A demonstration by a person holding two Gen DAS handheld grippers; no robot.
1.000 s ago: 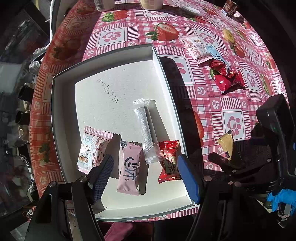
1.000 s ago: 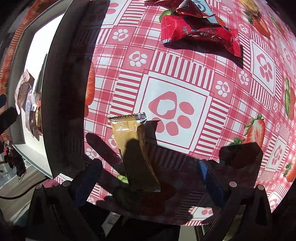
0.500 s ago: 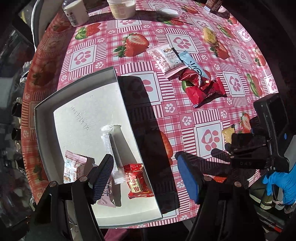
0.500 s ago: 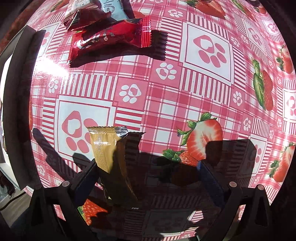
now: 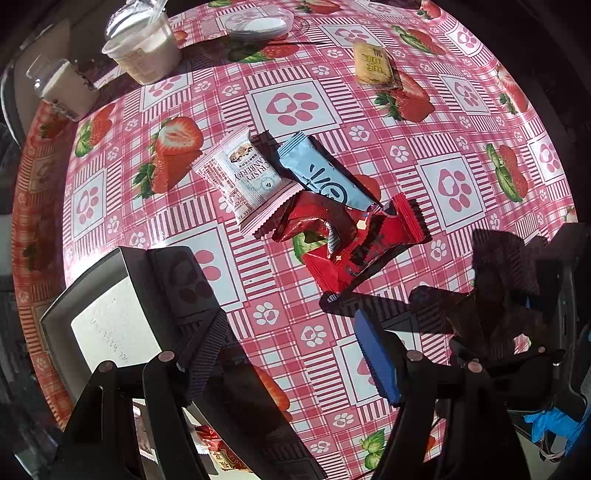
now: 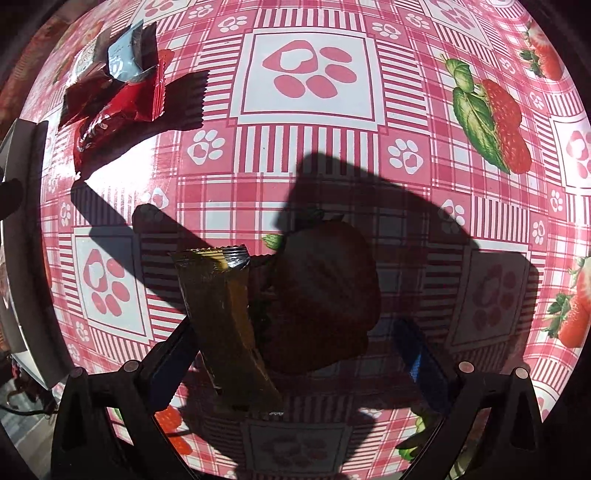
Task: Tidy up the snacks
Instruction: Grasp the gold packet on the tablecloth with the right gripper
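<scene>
My left gripper (image 5: pixel 290 350) is open and holds nothing, pointing down at the tablecloth beside the grey box (image 5: pixel 92 291). Just beyond it lies a pile of snacks: a white cranberry packet (image 5: pixel 243 177), a light blue packet (image 5: pixel 325 173) and red packets (image 5: pixel 354 243). My right gripper (image 6: pixel 295 354) has its jaws wide apart. A gold bar packet (image 6: pixel 225 317) stands tilted against its left finger, clear of the right one, its top end casting a shadow on the cloth. The red packets (image 6: pixel 110 110) show at the upper left of the right wrist view.
A yellow snack (image 5: pixel 373 64) lies at the far side. Two white cups (image 5: pixel 144 51) and a clear lid (image 5: pixel 255 24) stand at the back left. A red packet (image 5: pixel 221 458) lies in the box. A blue-gloved hand (image 5: pixel 546 424) shows at the lower right.
The left view has swung off the box and onto the snack pile. In the right view the tablecloth has slid left while the gold packet has stayed by the left finger.
</scene>
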